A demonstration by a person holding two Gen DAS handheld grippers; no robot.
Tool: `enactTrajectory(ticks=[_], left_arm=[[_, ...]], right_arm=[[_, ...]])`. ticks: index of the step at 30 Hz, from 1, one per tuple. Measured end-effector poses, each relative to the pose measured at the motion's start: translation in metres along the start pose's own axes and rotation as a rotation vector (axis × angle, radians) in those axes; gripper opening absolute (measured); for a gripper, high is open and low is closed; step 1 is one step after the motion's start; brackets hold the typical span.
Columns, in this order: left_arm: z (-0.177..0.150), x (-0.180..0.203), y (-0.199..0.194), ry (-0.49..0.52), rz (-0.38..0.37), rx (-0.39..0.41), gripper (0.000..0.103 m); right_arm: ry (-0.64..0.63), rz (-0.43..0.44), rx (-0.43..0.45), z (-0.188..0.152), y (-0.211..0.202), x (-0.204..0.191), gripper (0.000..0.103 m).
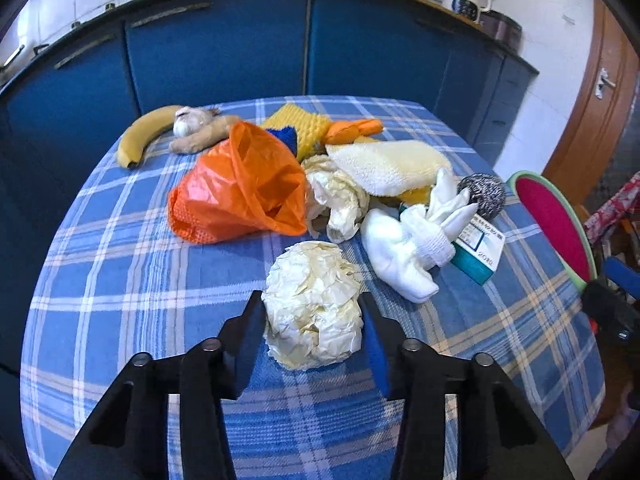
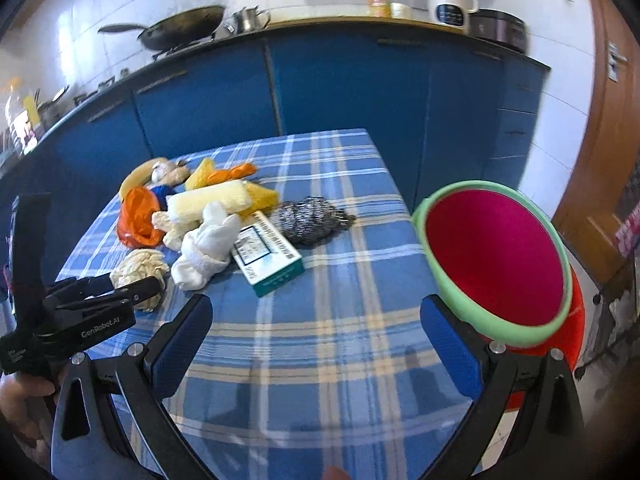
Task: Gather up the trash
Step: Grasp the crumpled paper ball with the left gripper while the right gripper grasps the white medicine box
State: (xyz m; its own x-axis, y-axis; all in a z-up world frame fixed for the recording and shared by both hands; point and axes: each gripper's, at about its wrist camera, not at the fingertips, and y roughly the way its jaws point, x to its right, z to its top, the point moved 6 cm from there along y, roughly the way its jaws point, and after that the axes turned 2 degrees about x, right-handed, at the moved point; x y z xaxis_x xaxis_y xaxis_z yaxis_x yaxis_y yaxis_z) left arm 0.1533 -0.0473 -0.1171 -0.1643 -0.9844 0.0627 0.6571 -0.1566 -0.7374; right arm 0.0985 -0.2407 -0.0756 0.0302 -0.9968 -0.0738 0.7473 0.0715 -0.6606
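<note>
Plaid-clothed bench (image 1: 120, 280) before blue kitchen cabinets | step: grasping paper ball (image 1: 314, 306), near edge, left tongs (image 1: 314, 320) pinching it both sides | right tongs (image 2: 316, 344) spread, empty | next: lift, carry to green-rimmed bin (image 2: 440, 208) off bench's right | farther: second crumpled paper (image 1: 340, 196), orange bag (image 1: 240, 188).
</note>
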Motion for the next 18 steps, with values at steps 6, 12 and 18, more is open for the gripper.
enactTrajectory(ticks=[6, 12, 18], left_arm=[[0.013, -0.013, -0.021, 0.005, -0.040, 0.068, 0.047], [0.024, -0.037, -0.029, 0.001, -0.047, 0.096, 0.047], [0.024, -0.059, -0.019, -0.029, -0.070, 0.073, 0.047]], right_arm=[[-0.071, -0.023, -0.062, 0.006, 0.024, -0.016, 0.102], [-0.113, -0.023, -0.124, 0.008, 0.055, -0.023, 0.102], [-0.159, -0.018, -0.176, 0.015, 0.084, -0.031, 0.102]])
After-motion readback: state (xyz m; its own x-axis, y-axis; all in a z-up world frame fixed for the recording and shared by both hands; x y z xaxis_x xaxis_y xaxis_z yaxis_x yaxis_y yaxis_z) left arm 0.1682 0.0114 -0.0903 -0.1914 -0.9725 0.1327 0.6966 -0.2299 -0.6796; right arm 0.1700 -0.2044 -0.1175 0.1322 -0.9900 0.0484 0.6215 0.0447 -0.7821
